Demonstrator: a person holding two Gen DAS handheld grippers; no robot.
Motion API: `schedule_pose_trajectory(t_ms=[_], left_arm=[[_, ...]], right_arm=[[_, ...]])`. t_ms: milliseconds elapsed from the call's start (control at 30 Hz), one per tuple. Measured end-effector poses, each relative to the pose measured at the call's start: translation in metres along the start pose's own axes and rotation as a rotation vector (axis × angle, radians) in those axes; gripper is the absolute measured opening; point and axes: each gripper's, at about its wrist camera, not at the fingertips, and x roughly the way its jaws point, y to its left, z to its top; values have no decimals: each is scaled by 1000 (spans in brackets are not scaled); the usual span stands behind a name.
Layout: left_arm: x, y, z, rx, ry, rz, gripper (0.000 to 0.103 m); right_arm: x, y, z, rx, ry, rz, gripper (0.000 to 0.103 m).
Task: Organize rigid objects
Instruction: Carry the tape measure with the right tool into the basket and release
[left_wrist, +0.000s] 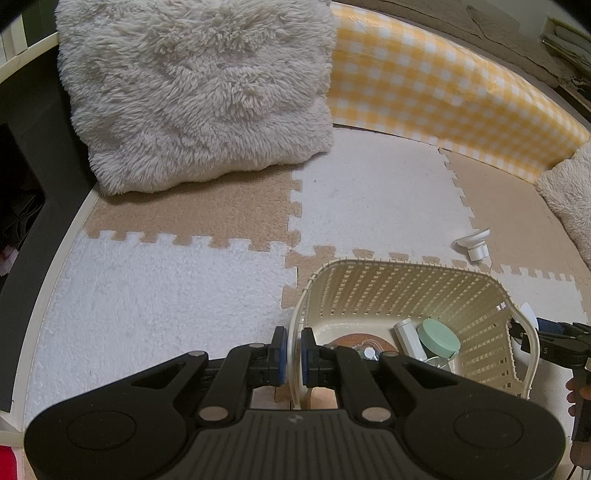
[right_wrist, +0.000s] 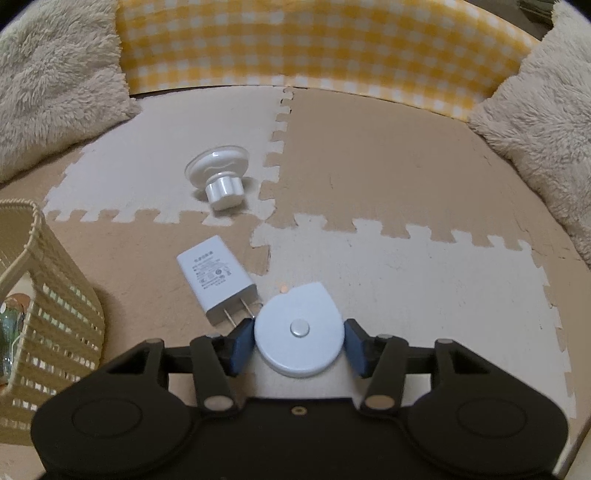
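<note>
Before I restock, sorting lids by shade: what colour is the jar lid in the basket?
Mint green lid, clearest in the left wrist view.

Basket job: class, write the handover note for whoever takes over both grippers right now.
Left gripper: jaws shut on the basket at its near wall.
Right gripper: jaws astride the round white disc on the mat; firm grip unclear.
Done: green-lidded jar and white tube are in the basket.
To do: disc, white charger and white suction knob, all on the mat outside the basket.
</note>
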Motion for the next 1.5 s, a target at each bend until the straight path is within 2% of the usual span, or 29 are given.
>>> schedule_pose_trajectory(t_ms=[133,300,533,667,800,900,1100,1267,1500], left_arm=[[0,0,0,-1,0,-1,7],[0,0,0,-1,0,-1,7],[0,0,0,-1,0,-1,7],[0,0,0,0,0,-1,7],[0,0,0,-1,0,-1,7],[0,0,0,-1,0,-1,7],[0,0,0,0,-1,-1,8],[1,0,0,-1,0,-1,8],[0,0,0,0,0,0,8]], right_arm=[[-6,-3,3,15,-14,-30,53],[-34,-10,15,79,-113,-12,53],[-85,12,31,80,-255,171,53],[-103,39,32,33,-280,277,53],[-110,70,30,-27,-252,371,53],[-107,91,22,-86,-190,406,53],[-96,115,9,-194,-39,388,53],[-97,120,1,-231,16,382,54],[-97,128,-2,-291,29,354,54]])
